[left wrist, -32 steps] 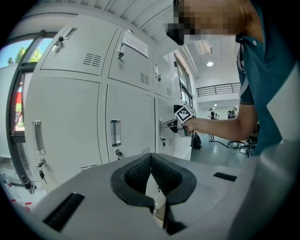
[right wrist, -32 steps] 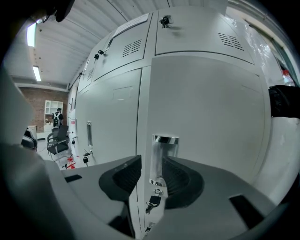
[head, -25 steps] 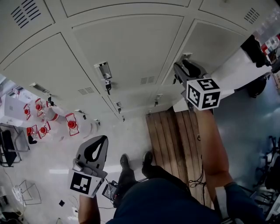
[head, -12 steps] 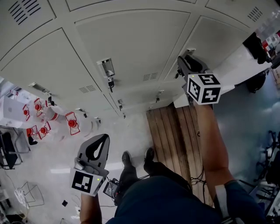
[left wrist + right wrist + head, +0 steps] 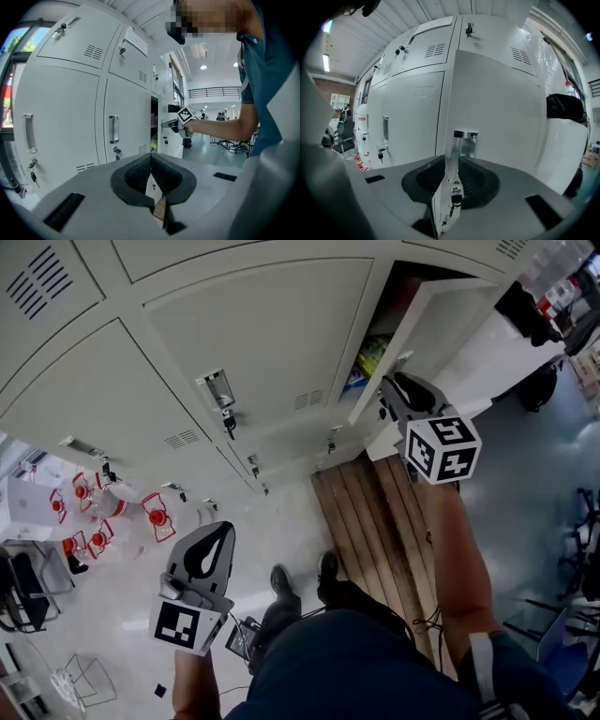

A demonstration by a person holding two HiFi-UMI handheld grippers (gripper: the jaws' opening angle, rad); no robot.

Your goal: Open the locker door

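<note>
Against a bank of pale grey lockers, the head view looks steeply down. The right gripper (image 5: 396,388) reaches out to the locker door (image 5: 441,320) at upper right. That door stands partly ajar, with a dark gap and some colourful contents showing behind its edge. The left gripper (image 5: 217,538) hangs low over the floor (image 5: 112,606), well apart from the lockers. A wooden platform (image 5: 375,521) lies below the open door.

The likely trouble is the grip sliding off the smooth metal handle. That could happen if the pull comes before the jaws have firmly settled, and the door might then drift back. Pulling at an angle to the hinge swing could also twist the handle out of the pads.

From the left gripper view, the left gripper (image 5: 151,161) has its jaws together at the tips, with nothing between them. Far ahead, the right gripper (image 5: 180,123) is at the ajar door.

From the right gripper view, the right gripper (image 5: 457,176) is closing on the chrome handle (image 5: 461,145). The upright handle stands between the two pads, and both pads lie against its sides. The jaws are narrowly apart, only as wide as the handle. A key (image 5: 453,196) sits just below the handle, close to the jaws.
</note>
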